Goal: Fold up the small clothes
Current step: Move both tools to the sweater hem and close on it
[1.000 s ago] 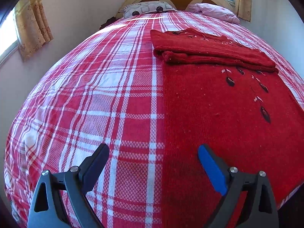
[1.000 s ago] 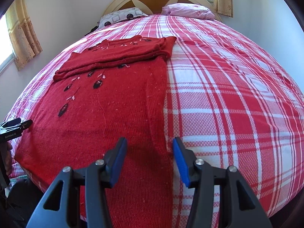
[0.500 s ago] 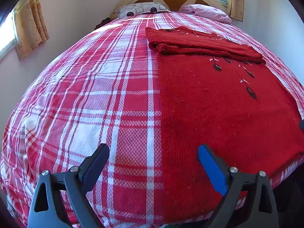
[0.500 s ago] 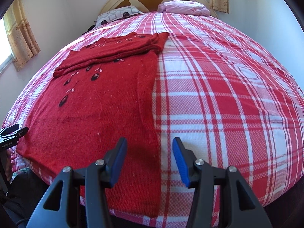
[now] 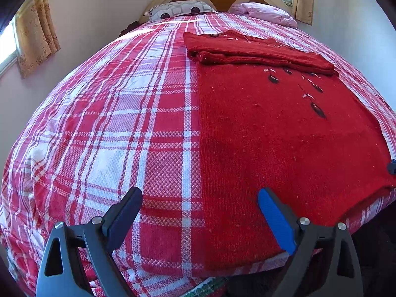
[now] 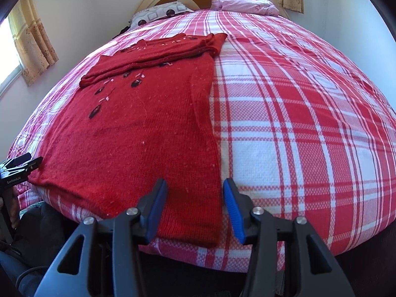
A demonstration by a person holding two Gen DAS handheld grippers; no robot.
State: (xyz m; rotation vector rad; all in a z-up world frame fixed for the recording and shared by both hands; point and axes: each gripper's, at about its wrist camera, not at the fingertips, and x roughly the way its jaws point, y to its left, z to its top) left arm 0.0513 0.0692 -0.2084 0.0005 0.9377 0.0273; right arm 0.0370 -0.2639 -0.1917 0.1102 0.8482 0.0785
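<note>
I'm over the near edge of the bed (image 5: 104,113) now, and the red sweater (image 6: 138,133) lies flat on the plaid cover, long axis running from me away toward the headboard, its far part already folded back into a thick band across the top. My right gripper (image 6: 195,210) sits right at the sweater's near right corner: jaws apart, nothing pinched, with the garment's right edge running between them and the hem just ahead of the tips. They've just been closing a touch, but the pads aren't on the cloth yet. My left gripper (image 5: 198,212) is wide open too, empty, straddling the sweater's left edge, one finger over plaid, the blue one over red knit. So each hand has its own near corner, and neither is clearly closer than the other. I reckon the next move is to drop onto both hem corners and carry the near end away toward the folded band. The hem hangs close to the mattress edge, so I'd judge the pinch has to catch knit only, not the cover beneath.
</note>
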